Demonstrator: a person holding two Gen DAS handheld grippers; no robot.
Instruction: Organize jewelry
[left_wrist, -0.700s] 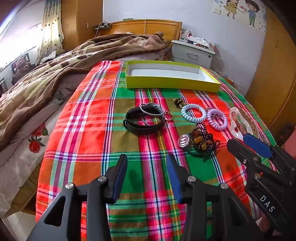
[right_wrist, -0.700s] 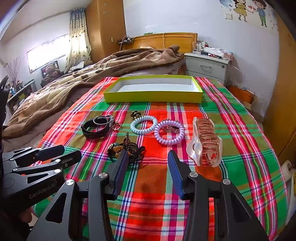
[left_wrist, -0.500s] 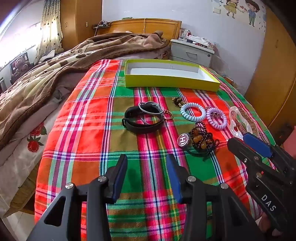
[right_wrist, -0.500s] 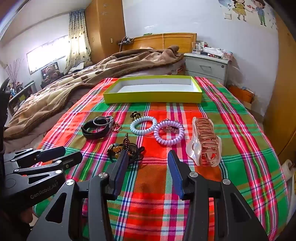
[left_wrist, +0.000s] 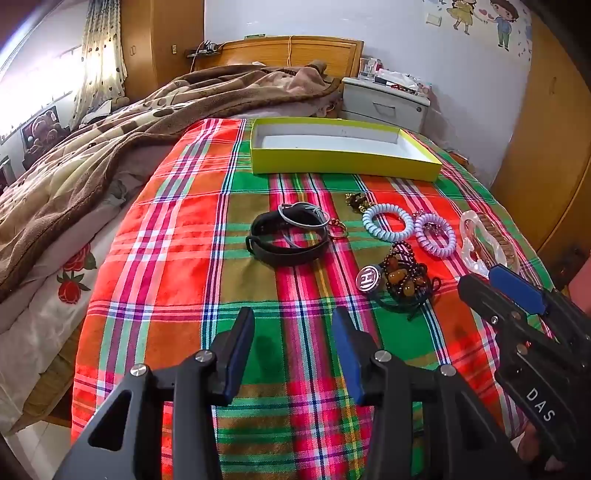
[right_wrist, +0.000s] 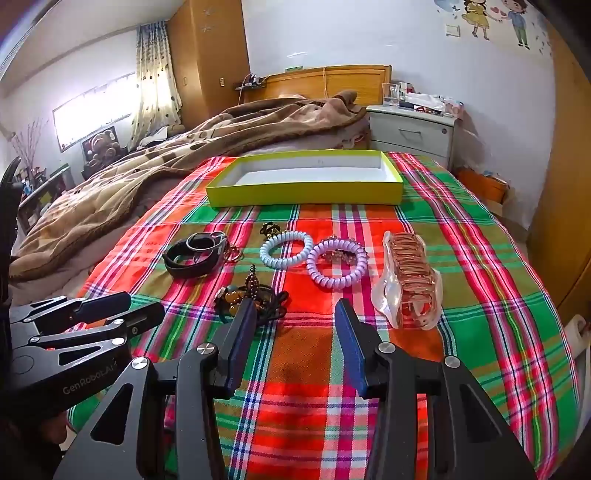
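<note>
An empty yellow-green box (left_wrist: 343, 162) (right_wrist: 303, 192) lies at the far end of the plaid cloth. Before it lie a black strap bracelet (left_wrist: 286, 242) (right_wrist: 192, 254), a pale blue coil band (left_wrist: 386, 221) (right_wrist: 286, 249), a lilac coil band (left_wrist: 435, 236) (right_wrist: 338, 264), a clear hair claw (left_wrist: 476, 240) (right_wrist: 410, 280) and a dark amber bead bundle (left_wrist: 400, 280) (right_wrist: 255, 299). My left gripper (left_wrist: 293, 343) is open and empty, near the cloth's front. My right gripper (right_wrist: 295, 339) is open and empty, just short of the bead bundle and the claw.
The plaid cloth (left_wrist: 177, 258) covers the foot of a bed. A brown blanket (left_wrist: 110, 147) is heaped to the left. A grey nightstand (right_wrist: 410, 133) stands behind the box. A wooden wardrobe (left_wrist: 554, 147) is on the right.
The left gripper has drawn back and lifted slightly, so the items look a little farther. The right gripper has barely moved. Both stay open.
</note>
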